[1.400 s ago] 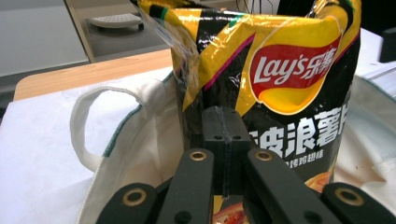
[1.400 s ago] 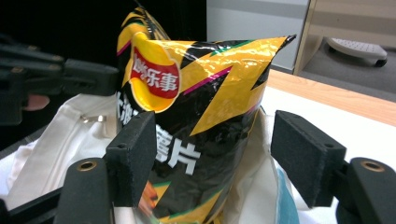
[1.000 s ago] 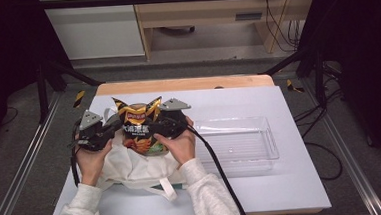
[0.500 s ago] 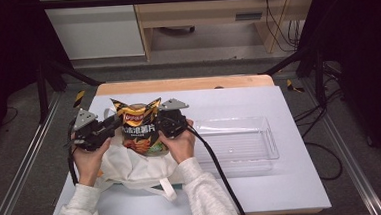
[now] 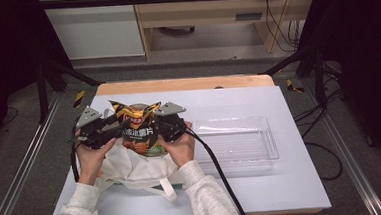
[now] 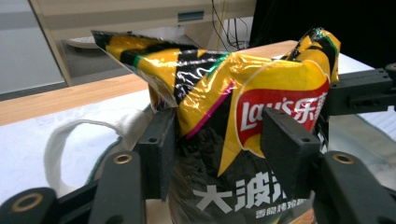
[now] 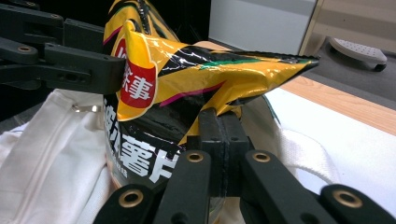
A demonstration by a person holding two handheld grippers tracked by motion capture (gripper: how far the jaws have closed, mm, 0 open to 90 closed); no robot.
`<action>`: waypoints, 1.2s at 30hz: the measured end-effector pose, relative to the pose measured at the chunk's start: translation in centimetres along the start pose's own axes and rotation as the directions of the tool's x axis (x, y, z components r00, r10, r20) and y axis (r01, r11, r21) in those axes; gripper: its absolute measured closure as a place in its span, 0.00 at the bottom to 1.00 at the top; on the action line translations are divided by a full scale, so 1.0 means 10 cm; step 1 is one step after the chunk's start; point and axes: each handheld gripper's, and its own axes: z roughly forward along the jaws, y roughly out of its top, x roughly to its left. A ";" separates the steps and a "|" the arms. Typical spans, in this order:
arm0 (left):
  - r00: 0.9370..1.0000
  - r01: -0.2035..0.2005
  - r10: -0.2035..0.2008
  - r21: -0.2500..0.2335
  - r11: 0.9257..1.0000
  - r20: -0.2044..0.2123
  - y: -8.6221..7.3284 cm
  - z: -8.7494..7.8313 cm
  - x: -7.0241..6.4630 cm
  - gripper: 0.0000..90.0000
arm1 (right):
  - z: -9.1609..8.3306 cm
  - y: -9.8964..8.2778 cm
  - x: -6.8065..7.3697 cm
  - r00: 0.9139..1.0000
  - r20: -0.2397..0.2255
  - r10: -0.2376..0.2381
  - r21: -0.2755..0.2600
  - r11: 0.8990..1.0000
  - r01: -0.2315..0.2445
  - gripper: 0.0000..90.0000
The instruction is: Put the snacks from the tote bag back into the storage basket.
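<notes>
Jaws of the right gripper pinched tight on a fold of the chip bag. Left gripper jaws have just been opening, bag between them, pads seemingly off the foil. Bag reads "Lay's" plus Chinese chars, upright over the white cloth bag, w/ clear tray just beside.

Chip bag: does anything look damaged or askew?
The chip bag stands half inside the white tote bag, its top crumpled into points. The right hand-held gripper pinches one edge. No tear or spill is visible.
</notes>
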 end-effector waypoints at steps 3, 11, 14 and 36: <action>1.000 0.002 -0.002 0.020 1.000 -0.007 -0.01 0.01 0.00 0.60 | 0.00 -0.01 0.00 1.000 0.001 -0.003 0.004 1.000 0.003 1.00; 0.998 0.022 -0.019 0.058 0.998 -0.053 -0.03 0.01 0.01 0.94 | 0.00 -0.01 0.01 1.000 -0.003 -0.003 -0.002 1.000 0.003 1.00; 0.997 0.009 -0.004 0.068 0.998 -0.073 -0.03 0.01 -0.02 1.00 | 0.00 -0.01 0.02 1.000 -0.001 -0.001 -0.004 1.000 0.001 1.00; 0.992 -0.060 0.067 0.061 0.996 -0.106 -0.20 -0.32 -0.25 1.00 | -0.24 0.01 0.05 0.993 -0.102 0.066 -0.130 0.988 -0.079 0.42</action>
